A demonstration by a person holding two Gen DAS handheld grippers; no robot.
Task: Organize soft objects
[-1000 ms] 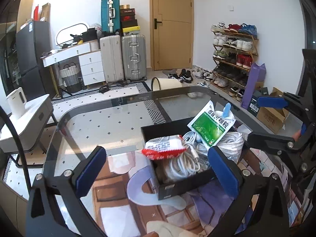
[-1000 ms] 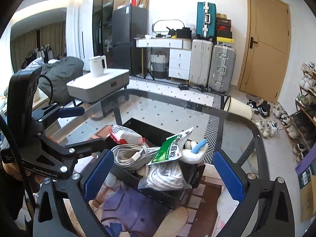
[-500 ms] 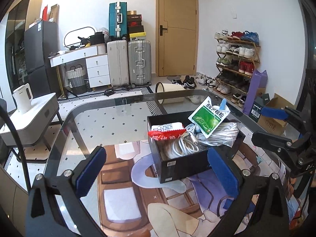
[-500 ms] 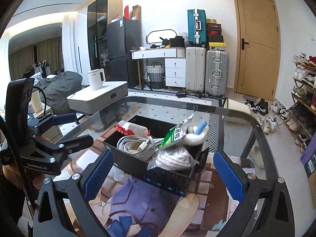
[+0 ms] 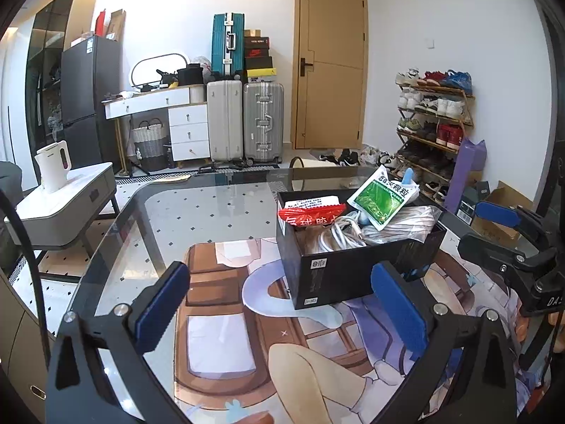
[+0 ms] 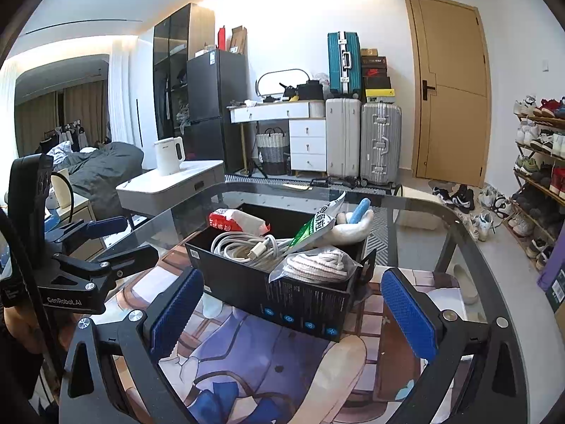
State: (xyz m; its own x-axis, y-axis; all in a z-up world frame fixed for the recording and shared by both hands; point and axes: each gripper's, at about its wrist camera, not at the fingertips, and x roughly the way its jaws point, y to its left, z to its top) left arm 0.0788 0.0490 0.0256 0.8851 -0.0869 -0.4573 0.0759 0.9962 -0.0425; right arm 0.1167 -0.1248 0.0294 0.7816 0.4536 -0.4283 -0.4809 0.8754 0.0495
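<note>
A black box (image 5: 356, 272) (image 6: 282, 289) stands on the printed mat of the glass table. It holds a red and white packet (image 5: 310, 212) (image 6: 236, 221), a coiled white cable (image 5: 339, 235) (image 6: 247, 247), a green sachet (image 5: 381, 198) (image 6: 314, 228), a bagged white rope (image 5: 406, 222) (image 6: 317, 265) and a white plush with a blue part (image 6: 353, 224). My left gripper (image 5: 279, 312) is open and empty, in front of the box. My right gripper (image 6: 293, 312) is open and empty, in front of the box from the other side.
The glass table (image 5: 197, 212) has a curved dark rim. Beyond it are a low white side table with a kettle (image 5: 53, 171), suitcases (image 5: 243, 120), a door (image 5: 328, 84) and a shoe rack (image 5: 434, 120). Cardboard boxes (image 5: 498, 212) sit on the floor at right.
Both grippers have pulled back and lowered away from the box, which now sits farther off and is seen more from the side. Both stay open and empty.
</note>
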